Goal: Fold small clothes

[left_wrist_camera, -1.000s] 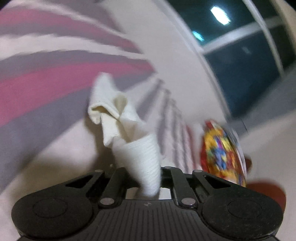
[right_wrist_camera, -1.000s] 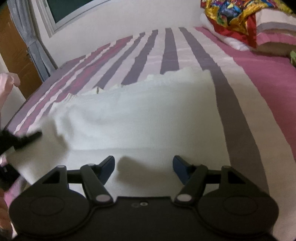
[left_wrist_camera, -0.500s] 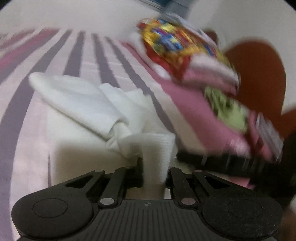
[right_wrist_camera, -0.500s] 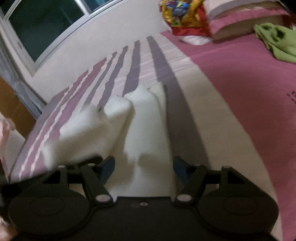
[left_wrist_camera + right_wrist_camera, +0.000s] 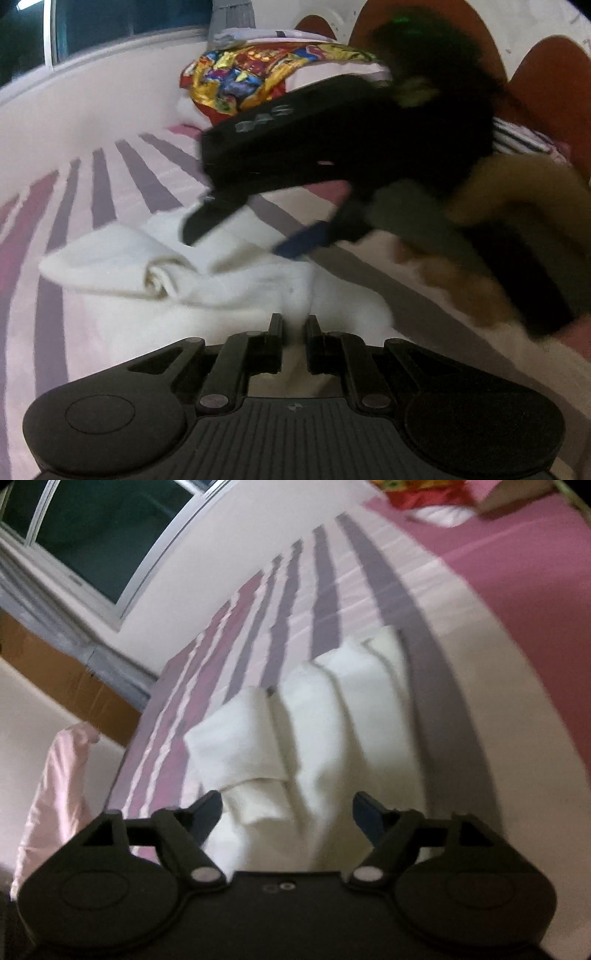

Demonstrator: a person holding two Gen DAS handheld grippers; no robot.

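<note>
The white cloth [image 5: 229, 288] lies bunched in soft folds on the striped bed [image 5: 110, 177], and the left gripper [image 5: 293, 325] is clamped on its near edge. The right gripper [image 5: 286, 812] hovers just above the cloth [image 5: 332, 716], its jaws apart and just having widened, with folds below the gap but nothing pinched. In the left view it [image 5: 243, 236] hangs over the cloth's far side.

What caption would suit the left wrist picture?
Left gripper pinches a white cloth on the striped bed while the open right gripper hovers above.
</note>
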